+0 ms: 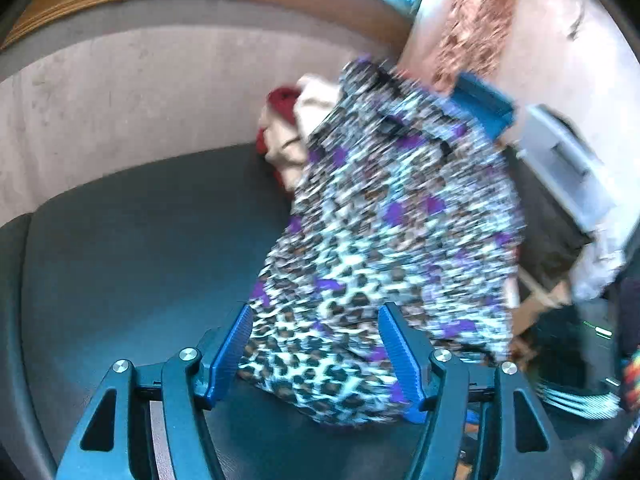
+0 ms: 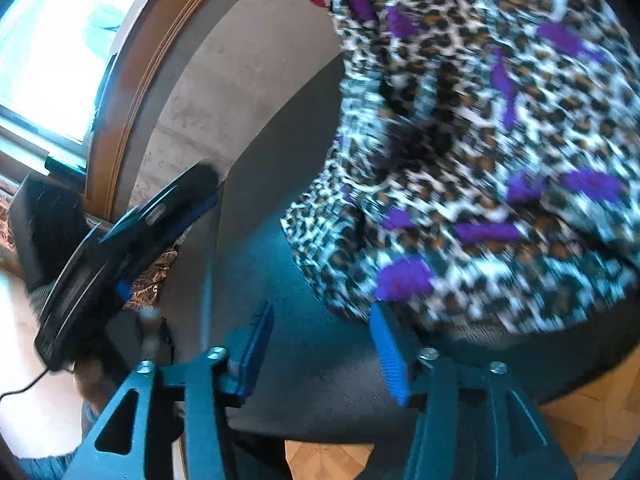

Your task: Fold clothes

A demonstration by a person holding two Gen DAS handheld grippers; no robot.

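A leopard-print garment with purple patches [image 1: 384, 216] lies rumpled and motion-blurred on a dark teal cushion [image 1: 140, 248]. Its near end rests between the blue pads of my left gripper [image 1: 316, 312], which is open and spread wide around the cloth. In the right wrist view the same garment [image 2: 480, 140] fills the upper right. My right gripper [image 2: 322, 308] is open over the bare cushion [image 2: 320, 360]. The garment's lower edge comes close to its right finger pad [image 2: 386, 352], and nothing sits between the pads.
A pile of red and cream clothes [image 1: 284, 132] sits at the back, against a beige backrest [image 1: 140, 92]. A blue and grey device [image 1: 520, 132] is at the right. A dark gripper-like tool [image 2: 132, 248] is at the left, a window [image 2: 60, 52] behind it and wooden floor [image 2: 592, 412] below.
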